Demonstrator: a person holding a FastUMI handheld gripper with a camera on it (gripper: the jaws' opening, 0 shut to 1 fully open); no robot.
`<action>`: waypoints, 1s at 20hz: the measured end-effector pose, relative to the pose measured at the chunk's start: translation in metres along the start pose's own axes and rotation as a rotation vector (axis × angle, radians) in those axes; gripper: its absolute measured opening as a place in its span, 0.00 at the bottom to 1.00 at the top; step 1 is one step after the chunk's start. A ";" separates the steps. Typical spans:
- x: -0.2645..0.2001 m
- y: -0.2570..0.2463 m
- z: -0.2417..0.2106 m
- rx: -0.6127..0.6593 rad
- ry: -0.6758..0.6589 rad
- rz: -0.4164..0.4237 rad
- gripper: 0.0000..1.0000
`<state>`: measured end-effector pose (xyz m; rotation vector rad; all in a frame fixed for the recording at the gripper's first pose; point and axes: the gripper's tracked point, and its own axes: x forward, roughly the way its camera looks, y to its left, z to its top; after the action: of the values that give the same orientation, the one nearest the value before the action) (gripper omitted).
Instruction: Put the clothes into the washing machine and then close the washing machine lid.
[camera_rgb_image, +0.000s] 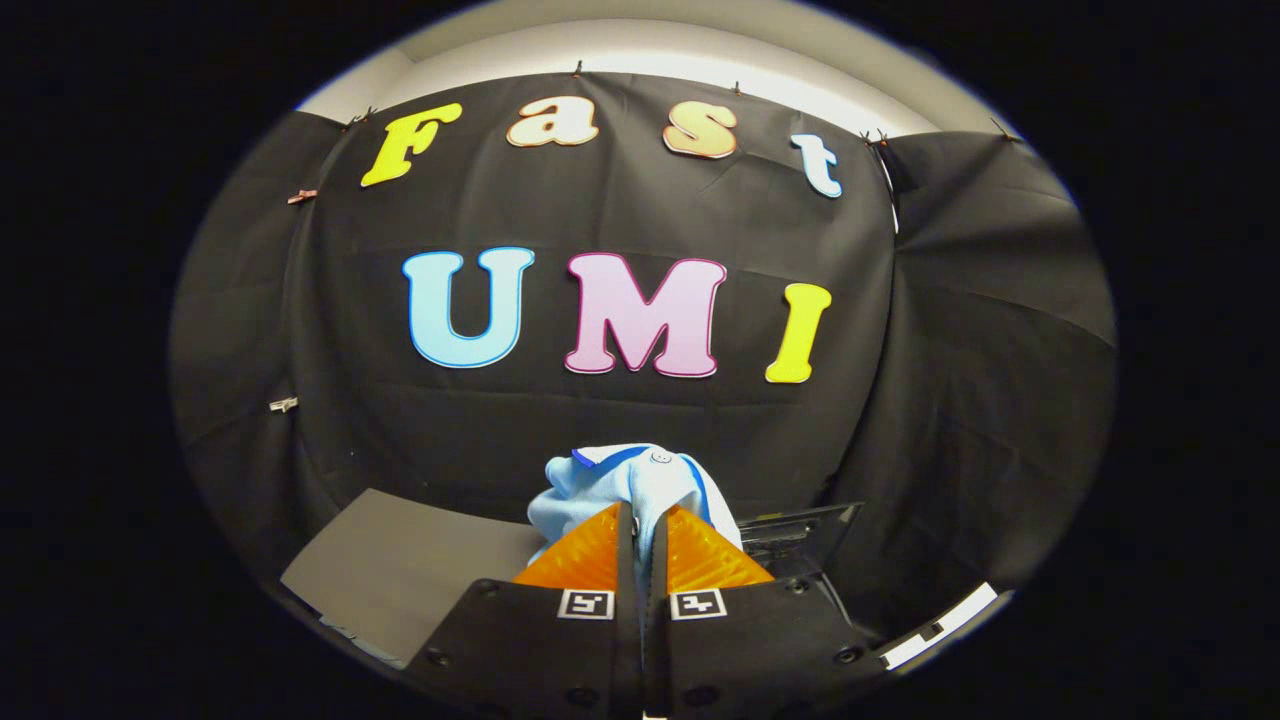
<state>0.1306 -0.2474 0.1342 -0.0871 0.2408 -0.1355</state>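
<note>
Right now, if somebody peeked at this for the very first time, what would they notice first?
Probably the light blue cloth bunched up between the gripper fingers, which are pinched shut on it and hold it up in front of the black booth wall. Next, the flat grey panel lying low beside the fingers, and a dark tray-like edge on their other side.

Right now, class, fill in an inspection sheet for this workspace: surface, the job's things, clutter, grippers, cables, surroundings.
Surface: a grey board lies to the left of the fingers.
Job's things: a light blue garment with darker blue trim, bunched up and lifted in front of the booth wall; a dark raised panel to its right, too dim to identify.
Clutter: nothing seen.
Grippers: the gripper has its jaws shut on the garment.
Cables: nothing seen.
Surroundings: black cloth wall clipped up behind.
</note>
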 end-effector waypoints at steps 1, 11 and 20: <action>0.003 -0.016 -0.001 0.004 -0.007 0.001 0.06; 0.043 -0.142 -0.085 -0.001 0.059 -0.046 0.06; 0.095 -0.165 -0.218 -0.016 0.203 0.012 0.06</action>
<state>0.1482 -0.4392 -0.0822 -0.0876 0.4451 -0.1306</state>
